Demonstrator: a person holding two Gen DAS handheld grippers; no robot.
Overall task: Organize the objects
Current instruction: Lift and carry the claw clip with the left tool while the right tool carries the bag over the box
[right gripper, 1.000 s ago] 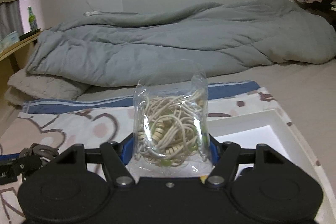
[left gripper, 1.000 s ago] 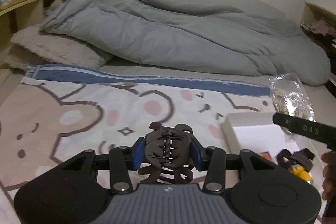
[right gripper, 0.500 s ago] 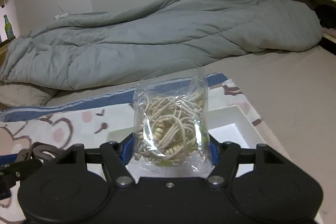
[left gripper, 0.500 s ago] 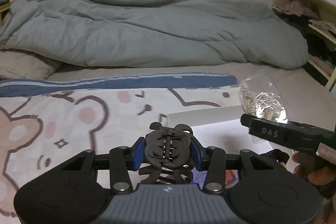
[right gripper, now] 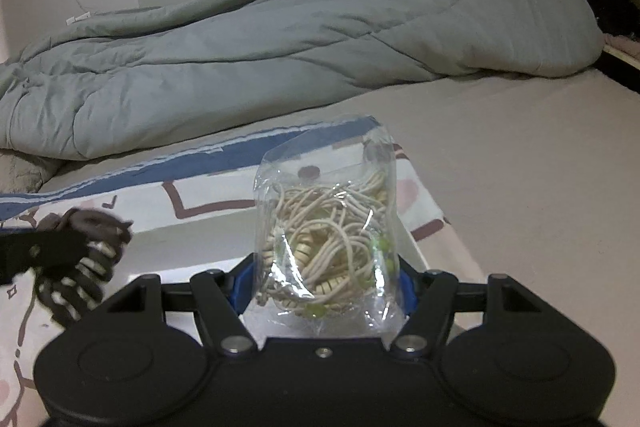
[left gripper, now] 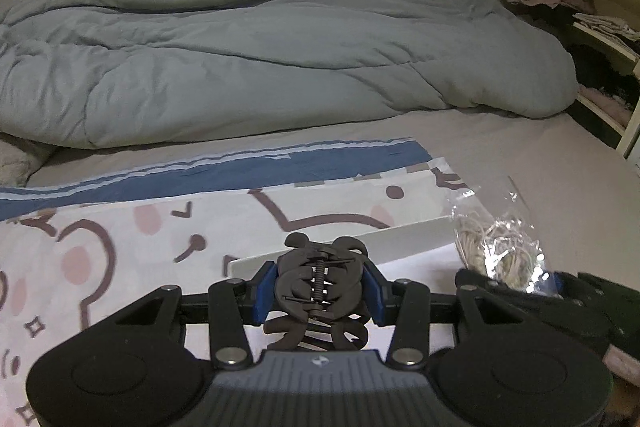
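left gripper (left gripper: pixel 320 301) clamped on hair claw (left gripper: pixel 320 283) | right gripper (right gripper: pixel 326 287) pinching bagged cords (right gripper: pixel 328 239) | both above white tray (left gripper: pixel 400 239), rim at 12 o'clock | nothing released yet, placing remains

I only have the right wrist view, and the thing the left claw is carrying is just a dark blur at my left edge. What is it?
Observer: A dark hair clip, the toothed spring kind, shut between the left claw's blue pads.
Operator: Is it over the white box yet?
Observer: It sits in front of the white box's far wall, with the white floor showing on both sides of it; height I cannot judge.
Operator: How does my bag look from there?
Observer: The clear bag of cords stands up out of the right claw, at the box's right end.
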